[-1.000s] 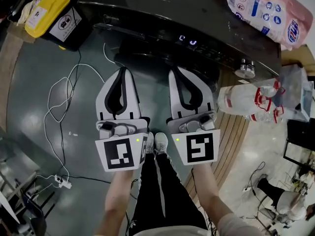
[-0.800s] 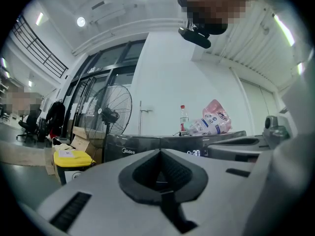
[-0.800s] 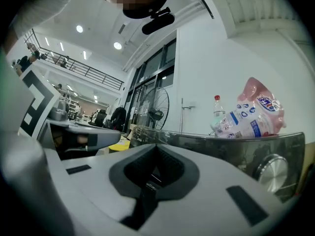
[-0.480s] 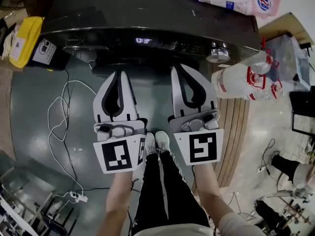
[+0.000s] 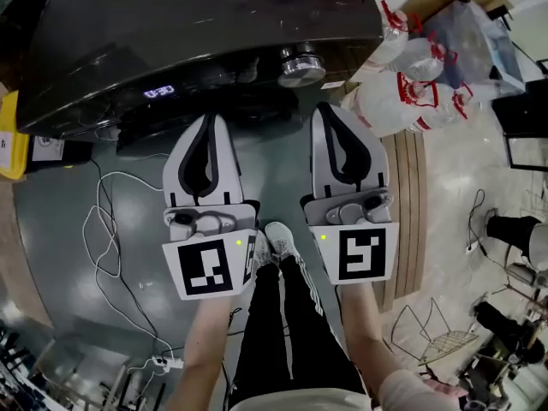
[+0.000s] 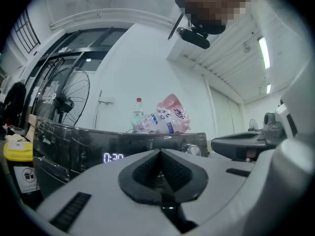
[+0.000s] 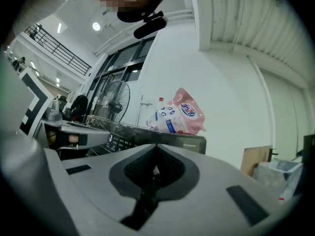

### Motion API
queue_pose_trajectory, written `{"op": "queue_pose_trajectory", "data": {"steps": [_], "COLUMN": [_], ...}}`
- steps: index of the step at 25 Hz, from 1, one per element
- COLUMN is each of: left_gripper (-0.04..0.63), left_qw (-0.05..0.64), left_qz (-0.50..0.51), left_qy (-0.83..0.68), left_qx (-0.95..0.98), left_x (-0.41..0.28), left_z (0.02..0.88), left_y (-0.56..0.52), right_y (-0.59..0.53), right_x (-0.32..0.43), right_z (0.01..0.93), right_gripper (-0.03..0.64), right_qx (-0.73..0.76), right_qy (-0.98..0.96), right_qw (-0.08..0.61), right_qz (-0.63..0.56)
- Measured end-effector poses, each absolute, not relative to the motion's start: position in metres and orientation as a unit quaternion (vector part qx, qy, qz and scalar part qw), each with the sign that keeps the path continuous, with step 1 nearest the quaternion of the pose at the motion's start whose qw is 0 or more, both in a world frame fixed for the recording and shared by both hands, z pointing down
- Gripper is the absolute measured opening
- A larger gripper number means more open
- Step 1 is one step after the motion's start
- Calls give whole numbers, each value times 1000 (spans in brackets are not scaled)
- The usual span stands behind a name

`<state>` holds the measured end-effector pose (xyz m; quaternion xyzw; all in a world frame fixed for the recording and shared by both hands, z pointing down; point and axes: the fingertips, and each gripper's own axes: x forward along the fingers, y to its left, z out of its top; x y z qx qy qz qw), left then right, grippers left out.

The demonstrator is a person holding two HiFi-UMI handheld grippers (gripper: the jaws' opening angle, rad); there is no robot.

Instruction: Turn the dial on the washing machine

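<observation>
The dark washer (image 5: 171, 32) stands in front, its display lit. Both claws point level at its front. The left claw (image 5: 208, 120) and right claw (image 5: 332, 110) each have their jaws pressed together, with nothing between them. The silver dial (image 5: 300, 62) sits on the washer's front panel, near the right claw's tip and not touching it.

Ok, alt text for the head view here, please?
Seen from above, a person holds the grey left gripper and right gripper, both shut and empty, side by side short of a glossy black washing machine, neither touching its round silver dial. A lit digital display glows left of the dial; clear plastic bottles with red handles stand at right.
</observation>
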<state>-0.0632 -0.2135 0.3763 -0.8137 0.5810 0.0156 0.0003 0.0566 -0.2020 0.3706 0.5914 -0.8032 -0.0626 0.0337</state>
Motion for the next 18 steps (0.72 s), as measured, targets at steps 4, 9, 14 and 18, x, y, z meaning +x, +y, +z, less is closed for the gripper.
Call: {"op": "queue_pose_trajectory", "data": {"steps": [4, 9, 14, 18], "left_gripper": [0, 0, 0, 0], "left_qw": [0, -2, -4, -8], "left_qz": [18, 19, 19, 16], "left_qy": [570, 567, 566, 570], "left_qx": [-822, -824, -824, -821], "left_x": [-48, -42, -43, -50], "left_z": [376, 376, 378, 385], "left_y": [-217, -221, -223, -225], "right_y": [-200, -200, -210, -228], "right_x": [74, 79, 68, 56], "right_z": [372, 374, 377, 394], "right_gripper": [5, 5, 62, 333], "right_qx": [608, 608, 570, 565], "right_qy": [-791, -791, -820, -824], "right_qw": [33, 35, 29, 35], "right_qz": [-62, -56, -35, 3]}}
